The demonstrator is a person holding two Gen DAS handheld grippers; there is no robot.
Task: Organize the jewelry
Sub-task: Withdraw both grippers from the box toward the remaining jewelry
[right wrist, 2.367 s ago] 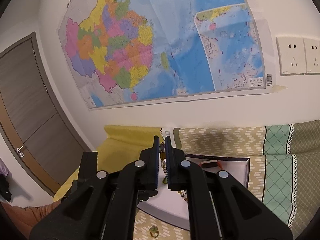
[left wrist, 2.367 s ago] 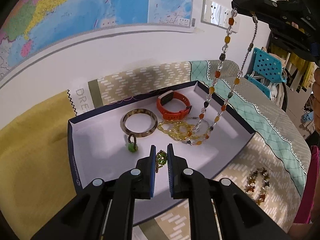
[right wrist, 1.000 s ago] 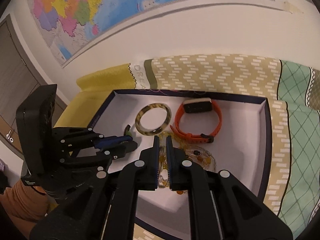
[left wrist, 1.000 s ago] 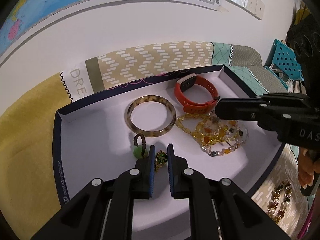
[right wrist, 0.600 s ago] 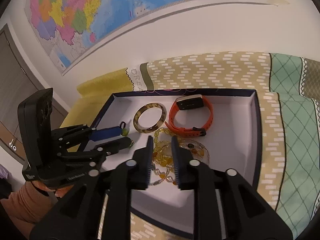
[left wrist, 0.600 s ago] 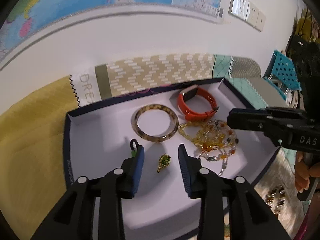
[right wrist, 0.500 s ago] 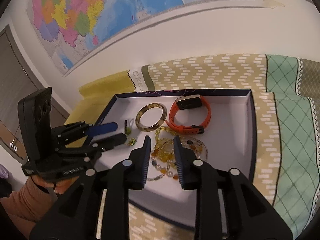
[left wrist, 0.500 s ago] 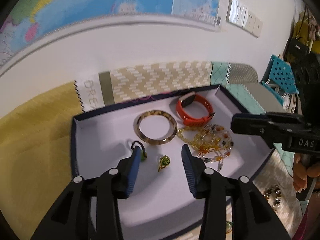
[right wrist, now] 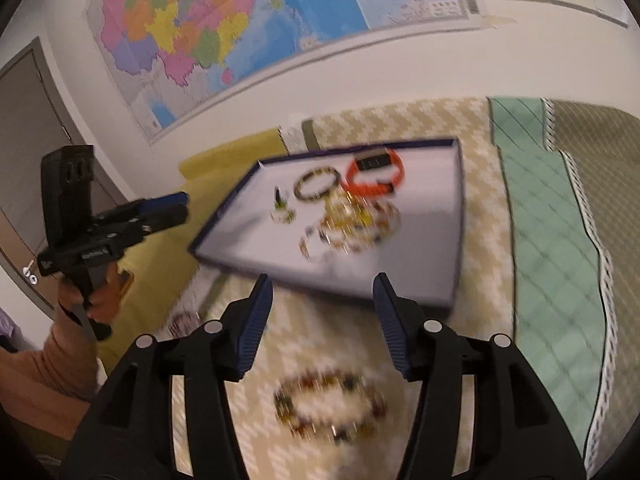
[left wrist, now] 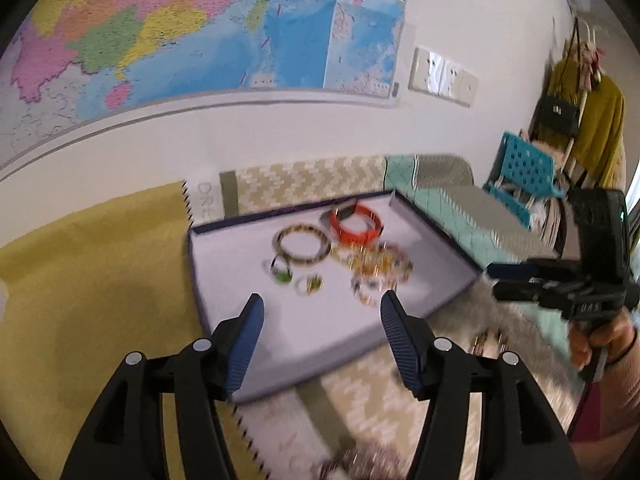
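Note:
A dark-rimmed white tray point(left wrist: 224, 308) point(right wrist: 420, 280) lies on the patterned cloth. In it lie an orange watch band point(left wrist: 354, 222) point(right wrist: 376, 176), a tortoiseshell bangle point(left wrist: 301, 245) point(right wrist: 318, 185), a heap of amber bead necklaces point(left wrist: 374, 266) point(right wrist: 352, 220), a green pendant point(left wrist: 283, 275) and a small green-gold piece point(left wrist: 314, 284). My left gripper point(left wrist: 320, 312) is open and empty above the tray's near edge. My right gripper point(right wrist: 322, 294) is open and empty, just above a multicolour bead bracelet point(right wrist: 330, 408) on the cloth.
A wall with a map point(left wrist: 200, 32) and sockets point(left wrist: 442, 76) stands behind. A teal chair point(left wrist: 520, 176) and a coat rack point(left wrist: 580, 92) are at the right. A yellow cloth point(left wrist: 80, 280) covers the left. More jewelry point(left wrist: 488, 336) lies on the cloth before the tray.
Both grippers let go of their pieces into the tray, opened wide and pulled back from it. The right gripper now hovers over the bracelet on the cloth.

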